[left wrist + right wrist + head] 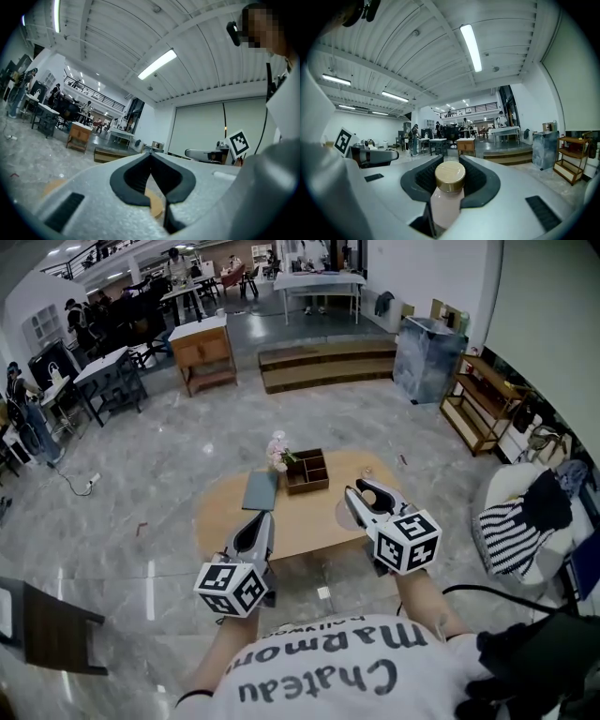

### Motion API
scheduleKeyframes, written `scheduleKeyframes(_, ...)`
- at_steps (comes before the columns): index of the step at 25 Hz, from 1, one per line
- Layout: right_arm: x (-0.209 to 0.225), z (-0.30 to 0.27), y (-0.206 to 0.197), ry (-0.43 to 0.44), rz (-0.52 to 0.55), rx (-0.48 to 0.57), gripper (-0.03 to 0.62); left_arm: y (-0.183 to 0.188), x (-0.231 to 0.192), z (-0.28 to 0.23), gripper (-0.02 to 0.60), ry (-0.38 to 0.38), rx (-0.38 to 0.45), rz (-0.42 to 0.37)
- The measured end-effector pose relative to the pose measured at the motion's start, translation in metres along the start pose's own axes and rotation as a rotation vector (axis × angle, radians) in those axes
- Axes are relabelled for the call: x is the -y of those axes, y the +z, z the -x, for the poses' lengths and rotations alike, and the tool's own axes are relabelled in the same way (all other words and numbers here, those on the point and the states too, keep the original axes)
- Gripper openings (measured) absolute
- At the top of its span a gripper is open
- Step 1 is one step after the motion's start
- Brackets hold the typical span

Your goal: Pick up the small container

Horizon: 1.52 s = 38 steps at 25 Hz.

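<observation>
Bottle [446, 201]: in your right gripper [449, 161], cap toward the jaw tips, above the table [309, 521].
Right jaws: partly closed, clamping it.
Left gripper [151, 157]: jaws together, empty.
Risk: smooth body may slip if you tilt or loosen.

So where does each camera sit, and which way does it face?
Head view: on the person's head, facing steeply down at the table; left gripper, right gripper and shirt show.
Left gripper view: on the left gripper, along its shut, empty jaws; cabinet beyond.
Right gripper view: on the right gripper, along jaws clamping a bottle.
Shared: both gripper views show the cabinet.
</observation>
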State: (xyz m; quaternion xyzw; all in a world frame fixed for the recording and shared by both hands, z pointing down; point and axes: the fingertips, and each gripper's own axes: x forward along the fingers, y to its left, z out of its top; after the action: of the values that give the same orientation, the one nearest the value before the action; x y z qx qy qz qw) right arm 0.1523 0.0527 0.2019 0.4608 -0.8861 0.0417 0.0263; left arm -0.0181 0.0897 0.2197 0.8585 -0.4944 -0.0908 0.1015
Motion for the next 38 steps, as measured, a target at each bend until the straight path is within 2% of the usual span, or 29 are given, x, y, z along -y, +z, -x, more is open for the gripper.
scheduleKeyframes(10, 0.015, 0.070, -0.023, 0.007, -0.008, -0.040, 0.107, -0.028, 0.064, 0.021, 0.015, 0.024, -0.005, 0.019)
scheduleKeyframes(22, 0.015, 0.127, -0.043, 0.022, -0.026, -0.055, 0.107, -0.050, 0.114, 0.055, 0.015, 0.047, -0.017, 0.018)
scheduleKeyframes(38, 0.005, 0.153, -0.058, 0.029, -0.032, -0.066, 0.107, -0.063, 0.129, 0.083, 0.015, 0.068, -0.024, 0.009)
